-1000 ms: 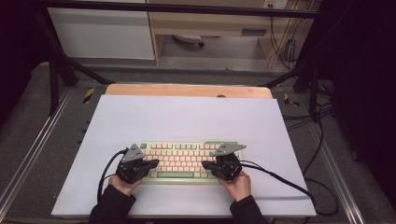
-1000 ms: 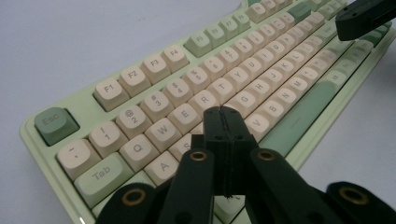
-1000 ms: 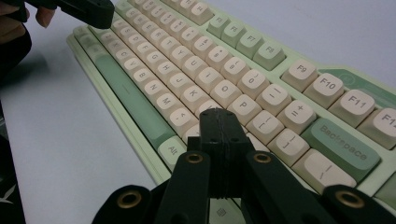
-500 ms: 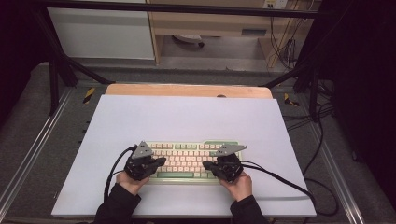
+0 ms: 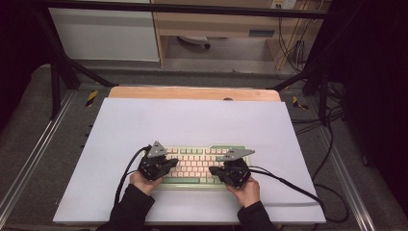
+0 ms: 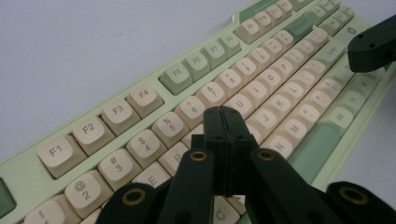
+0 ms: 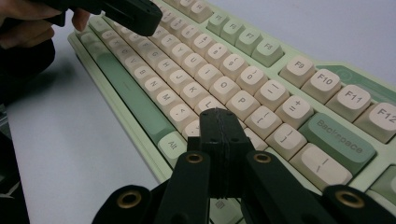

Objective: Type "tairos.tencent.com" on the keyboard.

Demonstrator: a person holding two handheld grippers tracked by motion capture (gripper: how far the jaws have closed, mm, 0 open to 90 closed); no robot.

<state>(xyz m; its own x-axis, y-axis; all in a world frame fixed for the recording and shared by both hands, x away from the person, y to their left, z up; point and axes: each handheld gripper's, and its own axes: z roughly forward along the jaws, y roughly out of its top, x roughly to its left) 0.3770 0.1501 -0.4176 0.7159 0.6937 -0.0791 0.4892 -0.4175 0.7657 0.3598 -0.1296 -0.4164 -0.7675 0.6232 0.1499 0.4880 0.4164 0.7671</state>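
A pale green keyboard with cream keys lies on the white board, near its front edge. My left gripper is over the keyboard's left half. Its jaws are pressed together with nothing between them. In the left gripper view the shut tips sit over the letter keys just below the 5 and 6 keys of the keyboard. My right gripper, also shut and holding nothing, is over the right half. Its tips sit below the P key of the keyboard. Whether either tip touches a key I cannot tell.
The white board lies on a wooden tabletop whose strip shows behind it. Black cables trail from both grippers across the board's front. Metal frame rails run along both sides. Each gripper view shows the other gripper's jaw tip farther off.
My left gripper has slid to the right along the keyboard, toward its middle. The right gripper has stayed in place. Both remain shut.
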